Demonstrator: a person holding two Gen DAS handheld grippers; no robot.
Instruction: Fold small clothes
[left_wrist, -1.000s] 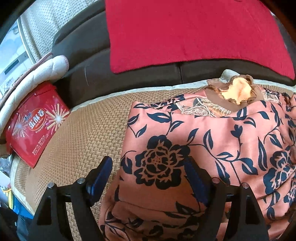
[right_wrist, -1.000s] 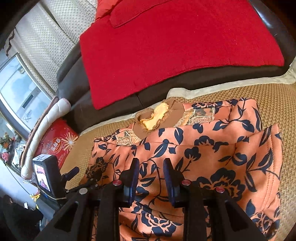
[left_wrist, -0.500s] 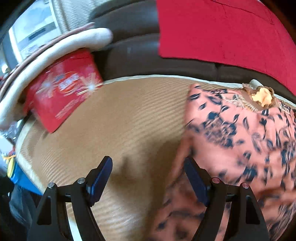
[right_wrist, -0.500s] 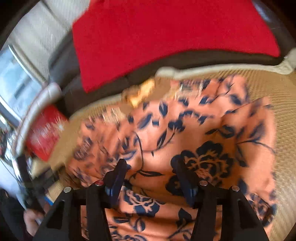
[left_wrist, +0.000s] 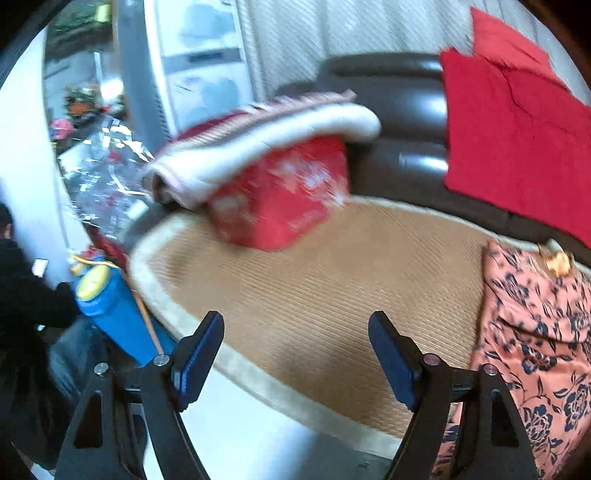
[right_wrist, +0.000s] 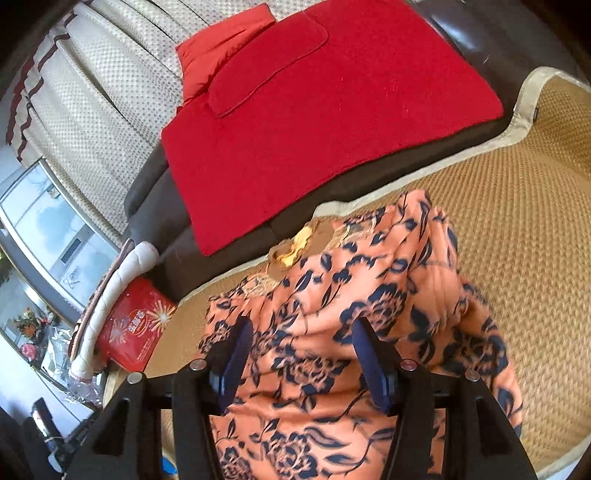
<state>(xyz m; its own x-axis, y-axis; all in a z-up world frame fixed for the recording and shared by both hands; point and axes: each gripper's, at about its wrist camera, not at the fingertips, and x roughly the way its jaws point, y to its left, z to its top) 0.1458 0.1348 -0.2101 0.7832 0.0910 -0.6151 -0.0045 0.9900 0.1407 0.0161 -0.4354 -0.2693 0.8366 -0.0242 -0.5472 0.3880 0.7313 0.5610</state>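
A small salmon-pink garment with dark blue flowers (right_wrist: 369, 295) lies folded on a woven straw mat (right_wrist: 524, 206) on a dark sofa. My right gripper (right_wrist: 301, 328) is open and empty, held just above the garment's middle. My left gripper (left_wrist: 295, 321) is open and empty over bare mat (left_wrist: 314, 280), well left of the garment (left_wrist: 535, 332), which shows at the right edge of the left wrist view.
A red blanket (right_wrist: 314, 110) drapes the sofa back. A red gift box (left_wrist: 280, 199) and a rolled white quilt (left_wrist: 266, 144) sit at the mat's left end. A blue bottle (left_wrist: 110, 306) stands past the mat's left edge.
My right gripper opened and let go of the garment. My left gripper swung away to the left, off the garment and over the bare mat.
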